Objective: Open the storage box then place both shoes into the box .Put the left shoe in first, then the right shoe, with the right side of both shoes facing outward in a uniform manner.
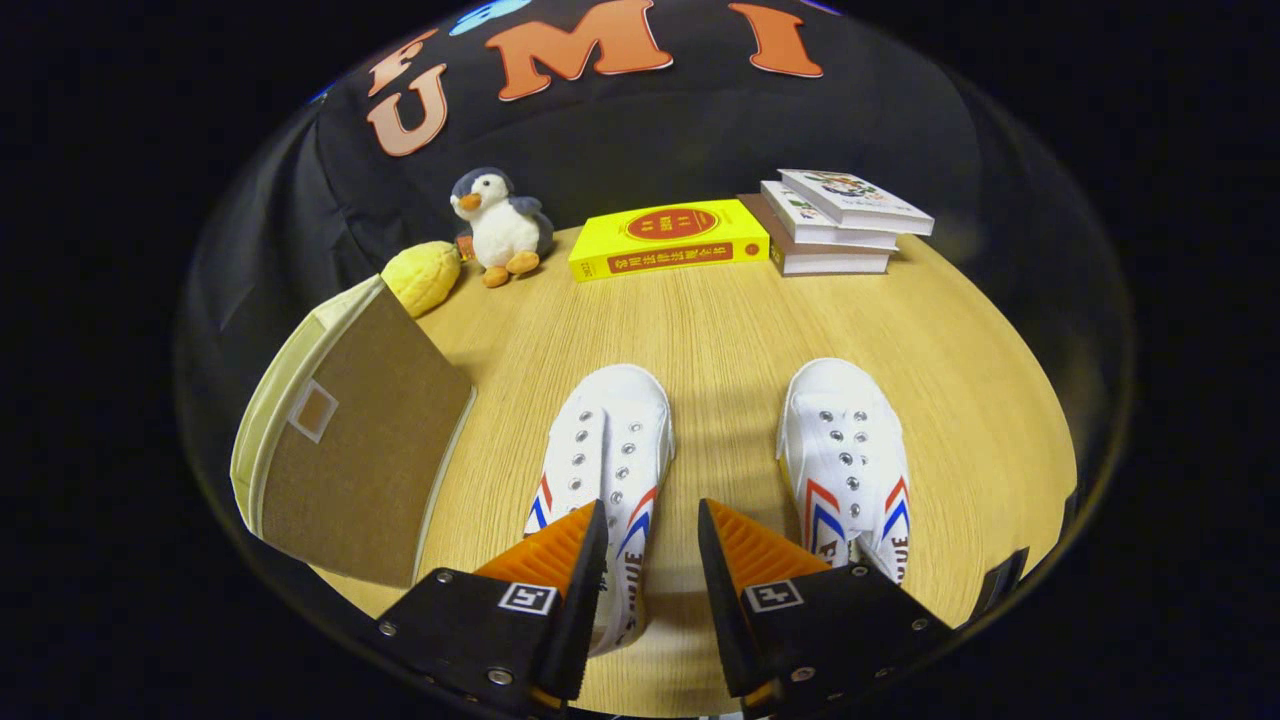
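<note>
Shoes, two white canvas ones, lie side by side near the front edge of the desk [720,320], toes pointing away towards the far edge. The gripper [652,535] hangs over them with its fingers apart and nothing between them but bare wood; the left finger overlaps the heel part of the left shoe [605,440] and the right finger sits just beside the right shoe [848,455], without any visible touching.

Both shoes look light and soft. The canvas upper should give under pressure, while the rubber sole and toe cap are stiffer. There are no laces in the eyelets, so the throat lies open and floppy. A fair hold, I judge, is across the side wall and heel collar, or pinching the upper together with the sole edge, where the shoe is firmest; a pinch on the loose tongue would likely let it swing and twist.

The storage box [350,460] stands near the desk's left edge, beside the left shoe, its brown fabric lid shut. It looks like soft board, light enough to slide when pushed. It must be opened first.

Beyond, along the far edge, sit a yellow plush [422,277], a toy penguin [498,228], a yellow book [668,240] and a stack of books [835,225].
</note>
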{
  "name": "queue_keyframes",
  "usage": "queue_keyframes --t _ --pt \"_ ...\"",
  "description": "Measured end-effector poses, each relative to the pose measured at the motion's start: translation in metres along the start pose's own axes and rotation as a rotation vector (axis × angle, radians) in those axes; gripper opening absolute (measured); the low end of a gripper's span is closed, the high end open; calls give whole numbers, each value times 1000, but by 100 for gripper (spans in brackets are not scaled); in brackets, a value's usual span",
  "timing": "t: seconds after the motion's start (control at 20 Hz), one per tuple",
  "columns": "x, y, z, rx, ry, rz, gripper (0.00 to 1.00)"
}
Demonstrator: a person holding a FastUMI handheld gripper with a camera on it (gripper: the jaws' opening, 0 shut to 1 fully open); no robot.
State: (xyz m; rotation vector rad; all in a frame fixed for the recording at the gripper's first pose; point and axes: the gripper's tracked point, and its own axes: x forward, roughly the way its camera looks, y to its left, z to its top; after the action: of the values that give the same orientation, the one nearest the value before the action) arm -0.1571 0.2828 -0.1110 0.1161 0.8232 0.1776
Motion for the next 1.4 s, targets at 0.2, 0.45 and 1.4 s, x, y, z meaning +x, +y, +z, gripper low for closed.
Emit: queue_keyframes --t 0.2,0.45,1.4 --pt "16 2 -10 -16 53 5 51" --pt "27 14 -14 -1 97 51 48" --pt "-49 34 60 287 -128 88 0"
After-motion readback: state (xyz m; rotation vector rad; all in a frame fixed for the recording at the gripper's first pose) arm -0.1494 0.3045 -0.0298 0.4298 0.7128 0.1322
